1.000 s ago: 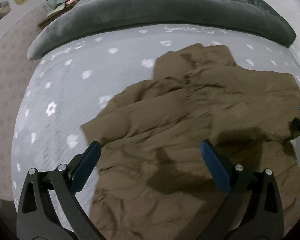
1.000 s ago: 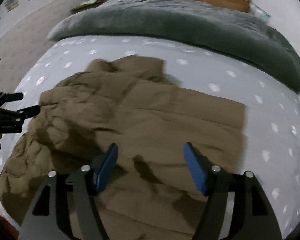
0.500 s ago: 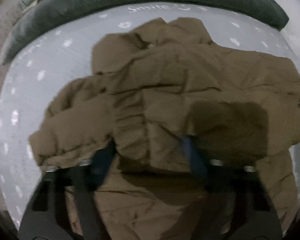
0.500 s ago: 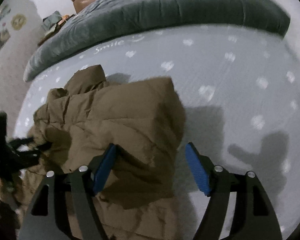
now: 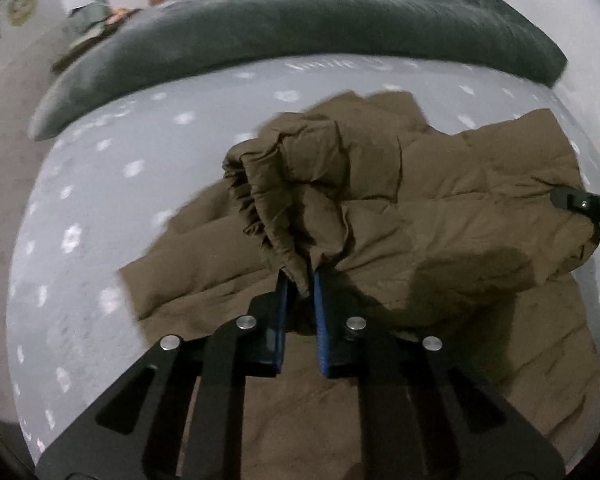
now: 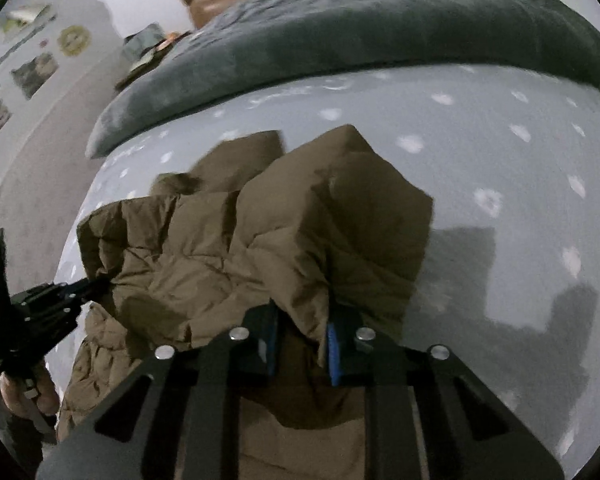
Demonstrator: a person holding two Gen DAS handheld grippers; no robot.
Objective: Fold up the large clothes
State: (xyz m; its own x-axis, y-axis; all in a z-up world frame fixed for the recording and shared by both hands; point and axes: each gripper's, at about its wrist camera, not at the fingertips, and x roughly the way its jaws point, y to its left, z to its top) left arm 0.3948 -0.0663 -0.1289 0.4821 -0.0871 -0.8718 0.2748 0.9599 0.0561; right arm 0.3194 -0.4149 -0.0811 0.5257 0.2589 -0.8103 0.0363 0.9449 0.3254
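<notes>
Left wrist view showed the left gripper [image 5: 300,286] clamped narrow on a gathered cuff of the brown padded jacket [image 5: 440,220], which lay bunched ahead of its fingers on the grey flower-print bedsheet [image 5: 112,184]. Right wrist view showed the right gripper [image 6: 300,332] with jaws closing on a raised fold of the same jacket held between its blue pads [image 6: 332,344]. Beyond both, a dark grey blanket [image 5: 300,24] lay across the bed's far side.

Olive-brown quilted jacket [image 5: 440,208], grey flower-print sheet [image 5: 112,184]
</notes>
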